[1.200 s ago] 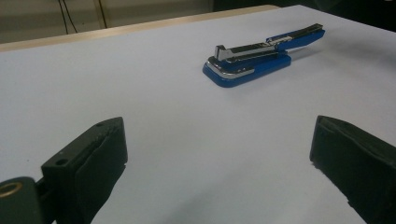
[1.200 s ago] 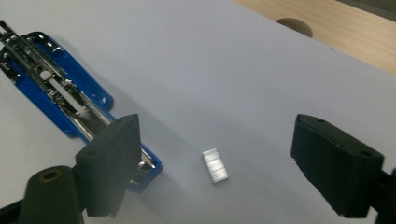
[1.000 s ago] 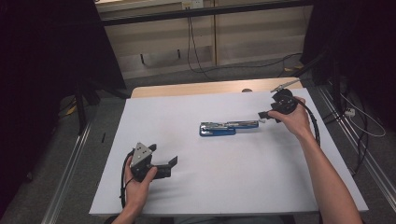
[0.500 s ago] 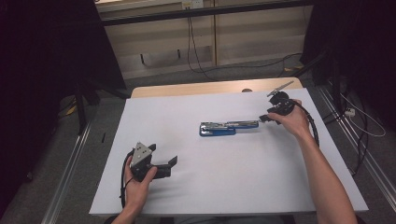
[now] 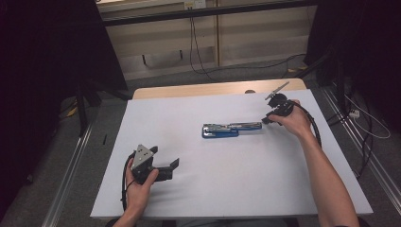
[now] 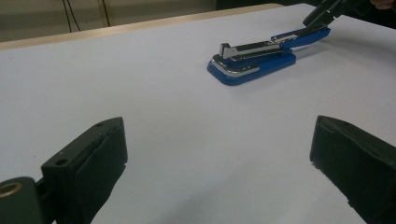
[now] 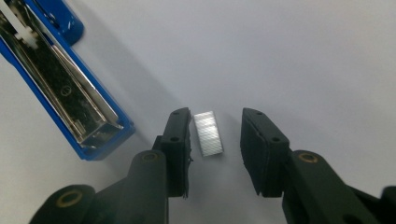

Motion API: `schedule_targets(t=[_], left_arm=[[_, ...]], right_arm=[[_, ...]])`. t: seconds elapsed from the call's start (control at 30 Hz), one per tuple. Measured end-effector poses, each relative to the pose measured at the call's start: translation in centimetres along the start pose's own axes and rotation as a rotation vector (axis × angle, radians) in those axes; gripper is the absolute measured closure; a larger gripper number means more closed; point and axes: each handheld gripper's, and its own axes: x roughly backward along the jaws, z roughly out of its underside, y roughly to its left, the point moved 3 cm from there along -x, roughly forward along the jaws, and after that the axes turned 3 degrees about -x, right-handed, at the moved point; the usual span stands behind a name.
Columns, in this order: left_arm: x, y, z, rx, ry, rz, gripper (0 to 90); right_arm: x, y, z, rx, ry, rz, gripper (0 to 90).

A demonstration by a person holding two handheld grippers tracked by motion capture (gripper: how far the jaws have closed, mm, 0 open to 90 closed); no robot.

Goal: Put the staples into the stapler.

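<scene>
We see the stapler [image 5: 231, 129] lying opened out on the sheet [image 5: 227, 189] that covers the counter [image 5: 189, 90], a little behind its middle and lengthwise across it. Just beyond the stapler's right end lies a strip of staples [image 7: 208, 133], flat on the sheet between the jaws of our right hand-held gripper [image 7: 215, 140], nearer one jaw. Our left hand-held gripper [image 5: 171, 166] sits at the near left, well apart from the stapler.

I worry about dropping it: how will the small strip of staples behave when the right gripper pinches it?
The staple strip looks thin and shiny, so it may slip between the pads. It lies flat on the white sheet, so getting under it seems hard. A hard squeeze might snap it.
</scene>
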Motion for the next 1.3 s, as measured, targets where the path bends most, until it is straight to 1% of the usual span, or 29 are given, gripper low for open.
schedule_targets(t=[0.13,0.17,0.2,0.23,0.3,0.33,0.47,0.63,0.77,0.83,0.9,0.97,1.1,1.3], left_arm=[[-0.11,-0.21,0.02,-0.016,0.007,0.017,4.1],[-0.1,-0.17,0.05,-0.025,0.012,0.016,4.1],[-0.09,-0.13,0.07,-0.025,0.016,0.015,4.1],[-0.11,-0.11,0.08,-0.016,0.013,0.014,4.2],[-0.12,-0.02,0.08,-0.015,0.014,0.012,4.1],[-0.11,-0.04,0.07,-0.007,0.011,0.011,4.2],[-0.09,0.0,0.09,-0.003,0.01,0.01,4.1],[-0.15,-0.02,0.09,-0.008,0.011,0.014,4.1],[-0.12,-0.06,0.08,-0.005,0.01,0.015,4.1],[-0.09,-0.06,0.04,-0.004,0.008,0.012,4.1],[-0.11,-0.05,0.04,-0.004,0.007,0.016,4.2],[-0.11,-0.02,0.02,-0.009,0.007,0.016,4.2],[-0.1,-0.04,0.05,-0.004,0.008,0.016,4.1],[-0.11,-0.06,0.06,0.002,0.009,0.018,4.2]], right_arm=[[-0.27,0.06,-0.02,0.003,0.004,0.0,66.5],[-0.26,0.02,-0.02,0.005,0.002,-0.004,67.6],[-0.27,-0.01,-0.01,0.001,-0.002,-0.012,68.0],[-0.31,-0.04,0.03,-0.001,0.002,-0.011,68.0],[-0.45,-0.15,0.16,0.0,0.013,-0.014,69.6],[-0.53,-0.16,0.24,0.0,0.02,-0.012,69.7],[-0.53,-0.16,0.23,-0.004,0.017,-0.017,70.9],[-0.56,-0.28,0.21,-0.004,0.017,-0.021,73.5],[-0.58,-0.3,0.16,-0.029,0.023,-0.023,74.1],[-0.59,-0.27,0.13,-0.029,0.024,-0.021,75.0],[-0.6,-0.19,0.06,-0.018,0.032,-0.023,78.9],[-0.6,-0.06,-0.07,-0.017,0.045,-0.022,79.1],[-0.63,0.02,-0.23,-0.01,0.055,-0.012,79.3],[-0.57,0.05,-0.19,-0.034,0.052,-0.026,79.3]])
